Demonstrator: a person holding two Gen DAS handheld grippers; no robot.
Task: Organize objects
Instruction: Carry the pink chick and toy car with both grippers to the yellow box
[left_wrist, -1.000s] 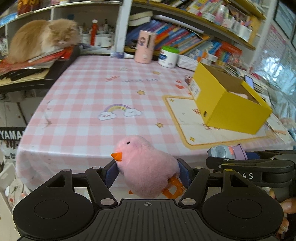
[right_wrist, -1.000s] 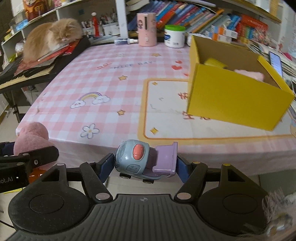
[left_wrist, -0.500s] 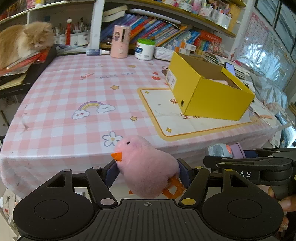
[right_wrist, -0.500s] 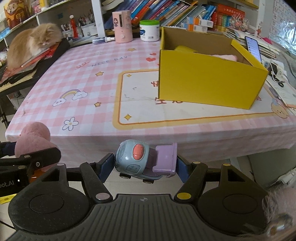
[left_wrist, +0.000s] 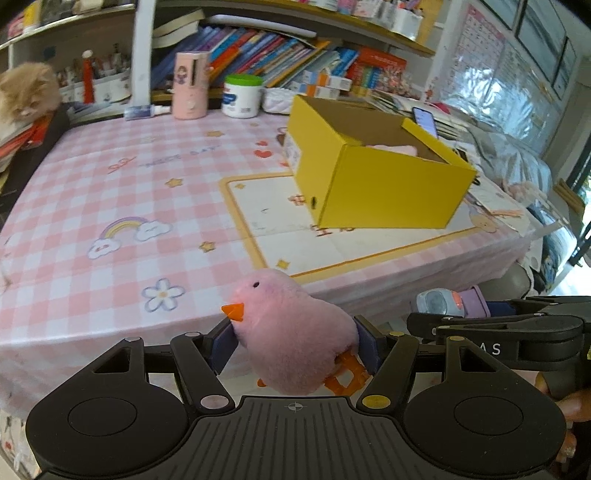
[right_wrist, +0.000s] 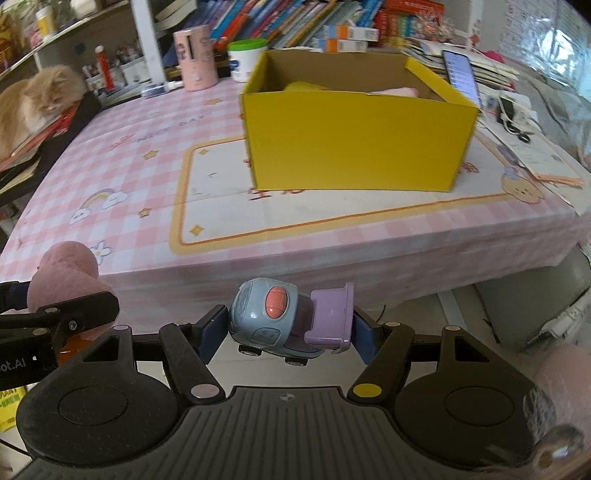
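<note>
Two toys were in my claws at once, and that was where the risk lay. Low in the left wrist view, my left claw (left_wrist: 293, 341) was closed about halfway on a pink plush chick (left_wrist: 295, 332), its blue pads pressed into the fluff at either side. Plush gives under pressure, so I judged the chick could squirm loose or roll if I tilted sharply, and its orange feet (left_wrist: 347, 373) hung below the pads where they might catch on a wall of the yellow box (left_wrist: 388, 195).

Low in the right wrist view, my right claw (right_wrist: 284, 328) was likewise about half closed on a small blue and purple toy car (right_wrist: 288, 321), one pad at its rounded nose and the other on the purple back end. Hard, curved plastic held only at its ends could pivot or slip, I thought, and a fall from there would miss the worktop (left_wrist: 110, 192), since both toys hung in front of its near edge over the floor.

My claws were also just beside each other, each showing at the edge of the other's view, so a careless swing could knock them together. The box stood open in the upper right of both views, well apart from the toys, with something pink already inside. A cat (right_wrist: 33, 99) lay at the upper left, beside the worktop, and could well wander in.
</note>
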